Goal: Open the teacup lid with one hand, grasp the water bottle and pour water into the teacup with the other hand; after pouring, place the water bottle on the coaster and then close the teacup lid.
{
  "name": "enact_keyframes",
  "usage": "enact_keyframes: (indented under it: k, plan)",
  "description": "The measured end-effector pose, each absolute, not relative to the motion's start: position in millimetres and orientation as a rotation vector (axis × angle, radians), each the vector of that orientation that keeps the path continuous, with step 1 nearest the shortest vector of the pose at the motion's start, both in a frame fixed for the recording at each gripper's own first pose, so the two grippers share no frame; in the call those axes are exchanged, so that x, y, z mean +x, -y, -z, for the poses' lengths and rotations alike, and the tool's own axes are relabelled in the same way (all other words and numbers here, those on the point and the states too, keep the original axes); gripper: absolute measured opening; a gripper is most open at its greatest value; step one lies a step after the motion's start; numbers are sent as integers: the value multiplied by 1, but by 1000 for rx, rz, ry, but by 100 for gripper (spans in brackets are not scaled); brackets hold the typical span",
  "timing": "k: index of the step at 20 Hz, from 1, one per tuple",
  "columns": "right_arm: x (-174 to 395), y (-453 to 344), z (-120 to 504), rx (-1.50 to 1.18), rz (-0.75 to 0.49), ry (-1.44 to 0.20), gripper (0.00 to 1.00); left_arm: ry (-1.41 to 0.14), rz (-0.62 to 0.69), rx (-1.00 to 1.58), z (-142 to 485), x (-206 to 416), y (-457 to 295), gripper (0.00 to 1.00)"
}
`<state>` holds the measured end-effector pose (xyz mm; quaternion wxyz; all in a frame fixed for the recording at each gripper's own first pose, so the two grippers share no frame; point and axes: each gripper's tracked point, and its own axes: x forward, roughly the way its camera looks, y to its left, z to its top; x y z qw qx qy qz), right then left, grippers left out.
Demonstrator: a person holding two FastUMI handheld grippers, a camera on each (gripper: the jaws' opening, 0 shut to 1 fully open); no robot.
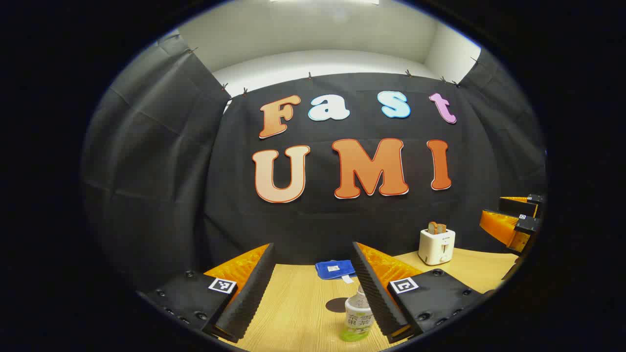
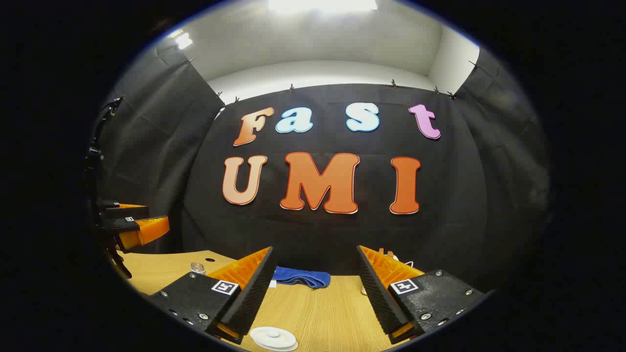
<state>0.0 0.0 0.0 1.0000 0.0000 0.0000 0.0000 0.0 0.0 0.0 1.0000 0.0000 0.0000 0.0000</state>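
Observation:
A clear water bottle [image 1: 357, 317] with a green-and-white label stands upright on the wooden table [image 1: 298, 303], just inside the right finger of my left gripper [image 1: 313, 248]. That gripper is open and the bottle is not pressed by both fingers. A dark round coaster [image 1: 337, 304] lies just behind the bottle. In the right gripper view, a white round teacup lid [image 2: 274, 338] with a small knob sits low between the fingers of my right gripper [image 2: 314, 249], which is open and empty. The cup under the lid is hidden.
A blue cloth [image 1: 335, 269] lies at the table's back edge by the wall. A white toaster [image 1: 436, 246] with bread stands at the back right. The other gripper [image 1: 513, 222] hovers far right; in the right gripper view the left gripper [image 2: 129, 225] is far left.

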Motion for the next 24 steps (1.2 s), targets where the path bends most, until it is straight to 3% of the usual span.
enact_keyframes:
  k: [24]
  plan:
    - [-1, -1, 0, -4, -14, 13, 97, 197, 51, -429, -41, -9, -21, 99]
